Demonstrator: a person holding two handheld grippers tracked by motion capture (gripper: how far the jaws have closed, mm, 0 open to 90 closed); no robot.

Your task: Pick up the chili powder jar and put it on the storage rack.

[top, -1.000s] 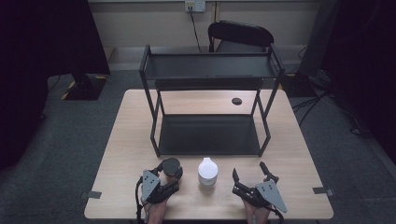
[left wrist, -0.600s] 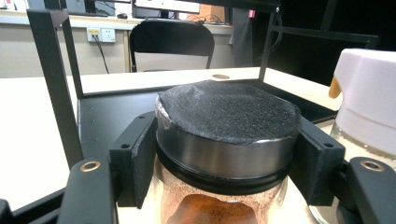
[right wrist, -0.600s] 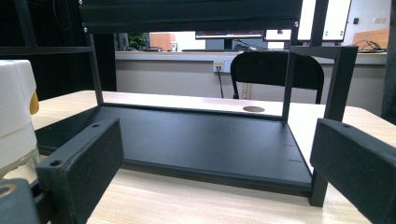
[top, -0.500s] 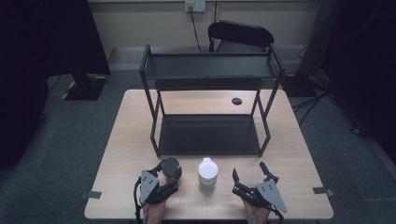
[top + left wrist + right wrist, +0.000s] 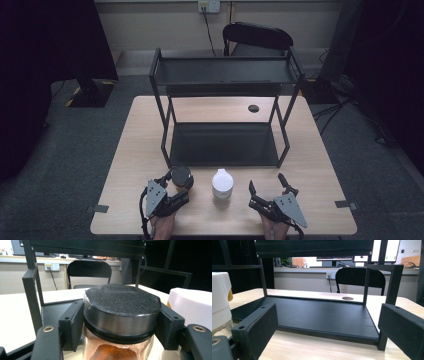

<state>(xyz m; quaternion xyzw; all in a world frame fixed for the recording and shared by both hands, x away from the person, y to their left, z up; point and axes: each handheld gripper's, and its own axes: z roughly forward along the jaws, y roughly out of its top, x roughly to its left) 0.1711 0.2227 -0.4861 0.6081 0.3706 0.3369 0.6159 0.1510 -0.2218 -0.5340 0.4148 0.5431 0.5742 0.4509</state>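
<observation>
**benchwatcher:** While I'm standing over the near edge looking down, the left tool (image 5: 179, 184) is clamped around a dark-lidded jar (image 5: 180, 176) that sits on the tabletop (image 5: 137, 150), just in front of the black two-tier rack (image 5: 225, 80). A white-capped bottle (image 5: 222, 183) stands just beside the jar, between the two hands. The right tool (image 5: 267, 185) rests near the front edge on the other side of the bottle, jaws spread, nothing in them.

**tinkerfox:** What about the camera riding on the left one?

**benchwatcher:** Up close, the jar (image 5: 120, 322) sits dead centre, and both black pads (image 5: 75, 322) press on the metal band of its lid from either side. So that left tool (image 5: 121, 322) is definitely gripping the jar. You can see brownish powder through the glass below the lid. The white-capped bottle (image 5: 192, 307) is at the right edge, very near the jar; can't tell if they touch. Behind it all there's a rack post (image 5: 31, 285) and a black chair (image 5: 88, 271).

**tinkerfox:** And the right one?

**benchwatcher:** Right tool (image 5: 329, 325) is wide open, with just bare tabletop (image 5: 319, 347) and the rack's lower shelf (image 5: 312, 315) between the pads. The bottle (image 5: 220, 305) pokes in at the left edge, just beside the left pad. There's a dark round hole (image 5: 348, 298) in the tabletop past the rack, and the chair (image 5: 359, 277) is behind that.
</observation>
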